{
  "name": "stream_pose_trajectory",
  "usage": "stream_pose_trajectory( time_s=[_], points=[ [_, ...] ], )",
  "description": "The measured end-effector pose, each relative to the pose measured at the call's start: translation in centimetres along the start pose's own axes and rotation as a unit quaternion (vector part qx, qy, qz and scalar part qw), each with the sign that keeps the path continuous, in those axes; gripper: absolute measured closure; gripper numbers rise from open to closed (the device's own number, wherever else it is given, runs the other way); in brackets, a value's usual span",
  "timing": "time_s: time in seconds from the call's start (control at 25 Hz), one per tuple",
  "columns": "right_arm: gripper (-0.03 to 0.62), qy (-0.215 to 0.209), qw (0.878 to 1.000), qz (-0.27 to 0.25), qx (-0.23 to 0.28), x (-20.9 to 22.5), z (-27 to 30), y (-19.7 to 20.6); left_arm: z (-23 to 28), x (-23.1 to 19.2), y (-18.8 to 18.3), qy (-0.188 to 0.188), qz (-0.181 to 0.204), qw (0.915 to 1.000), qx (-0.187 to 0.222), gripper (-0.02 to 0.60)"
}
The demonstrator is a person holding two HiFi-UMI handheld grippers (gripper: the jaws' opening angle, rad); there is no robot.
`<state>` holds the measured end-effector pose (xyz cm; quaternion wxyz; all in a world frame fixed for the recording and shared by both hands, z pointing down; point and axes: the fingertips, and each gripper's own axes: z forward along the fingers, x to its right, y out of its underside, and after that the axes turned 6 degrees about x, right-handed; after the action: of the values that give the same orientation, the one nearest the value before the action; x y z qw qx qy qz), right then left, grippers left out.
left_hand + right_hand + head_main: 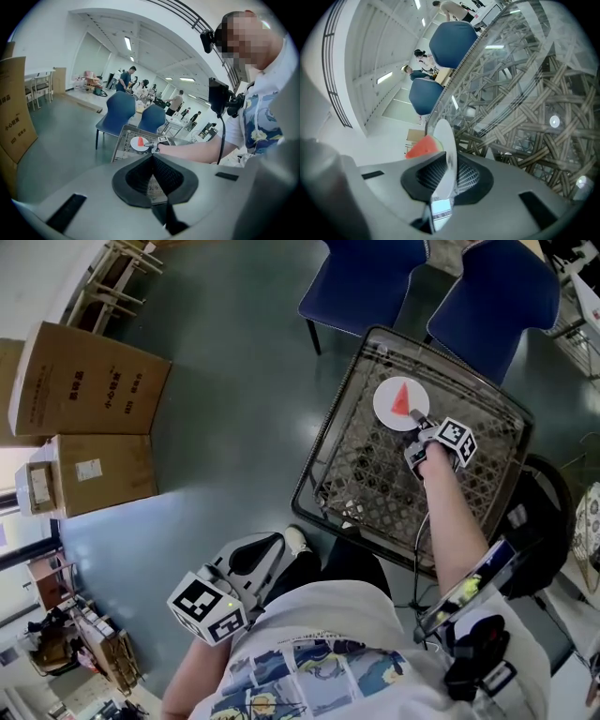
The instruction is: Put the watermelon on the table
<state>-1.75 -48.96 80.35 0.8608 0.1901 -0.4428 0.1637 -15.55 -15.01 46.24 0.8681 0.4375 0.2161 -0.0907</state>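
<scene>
Placing | your right gripper (418, 420) pinches plate (394, 409) rim, watermelon (401, 397) aboard, over table (375, 479) | left gripper (153, 159) pressed together, empty | next, likely: level, lower, release.

A big open office or lab hall: strip ceiling lights (127, 43), blue chairs (366, 277), cardboard boxes (89, 381) at left, people (126, 77) standing far back.

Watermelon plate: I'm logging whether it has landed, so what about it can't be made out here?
- Contact between the plate and the woven table: the head view looks from above and shows no gap either way.
- The plate's near rim: clamped inside the right gripper, right gripper view.
- The watermelon slice: its lower part is cut off by the gripper body there; tiny in the left gripper view.
</scene>
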Motion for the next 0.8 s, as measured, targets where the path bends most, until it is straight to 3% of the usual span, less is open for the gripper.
stream_pose_trajectory(
  time_s=[0.28,0.48,0.8],
  points=[
    [0.527,0.044,0.994,-0.094,-0.019,-0.06,0.24,0.23,0.12,-0.34,0.26,-0.001,0.000,1.0000,-0.004,0.572],
    [0.510,0.096,0.979,-0.179,-0.033,0.02,-0.23,-0.21,-0.28,-0.26,0.52,-0.007,0.003,0.9999,-0.006,0.572],
    [0.467,0.161,0.948,-0.268,-0.053,0.22,-0.20,0.15,-0.81,-0.18,0.94,-0.010,0.001,0.9999,-0.002,0.572]
  ],
)
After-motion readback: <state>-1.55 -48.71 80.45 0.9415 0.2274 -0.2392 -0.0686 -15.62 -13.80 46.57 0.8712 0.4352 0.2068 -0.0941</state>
